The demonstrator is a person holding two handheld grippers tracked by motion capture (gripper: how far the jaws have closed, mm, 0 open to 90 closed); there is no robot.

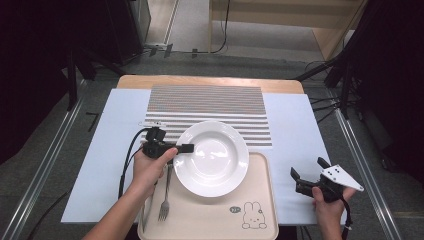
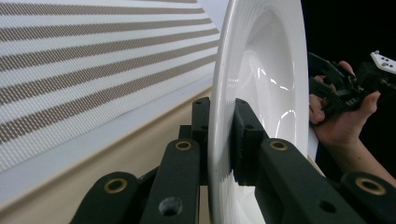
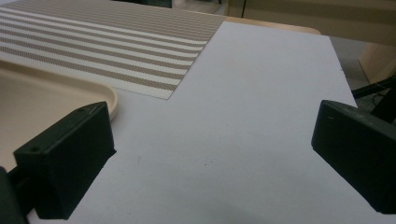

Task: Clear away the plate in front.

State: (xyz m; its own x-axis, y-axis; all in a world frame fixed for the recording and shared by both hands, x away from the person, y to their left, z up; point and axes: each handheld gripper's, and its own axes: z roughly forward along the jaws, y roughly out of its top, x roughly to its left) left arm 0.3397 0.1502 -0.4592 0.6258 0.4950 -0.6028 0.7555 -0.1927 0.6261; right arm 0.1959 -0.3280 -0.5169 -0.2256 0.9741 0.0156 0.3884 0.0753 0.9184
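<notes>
Left gripper [image 1: 186,148] pinching plate [image 1: 215,155] rim, fingers [image 2: 247,135] closed on both faces w/ edge between, so plate staying steady, sitting half on tray [image 1: 260,200], half on striped mat [image 1: 210,102]

Right gripper [image 1: 307,169] idling w/ fingers [image 3: 65,158] wide apart, gripping nothing, hovering over white surface [image 1: 295,125] beside tray

Fork [image 1: 165,200] lying on tray near left hand [image 1: 150,167]

Recording lab or studio | dark curtains [image 1: 30,75] along both sides | metal floor rails [image 1: 47,165] flanking table [image 1: 210,82] | loose cables [image 1: 325,107] on grey carpet | staged striped placemat [image 1: 207,107] on white sheet [image 1: 107,150]
</notes>
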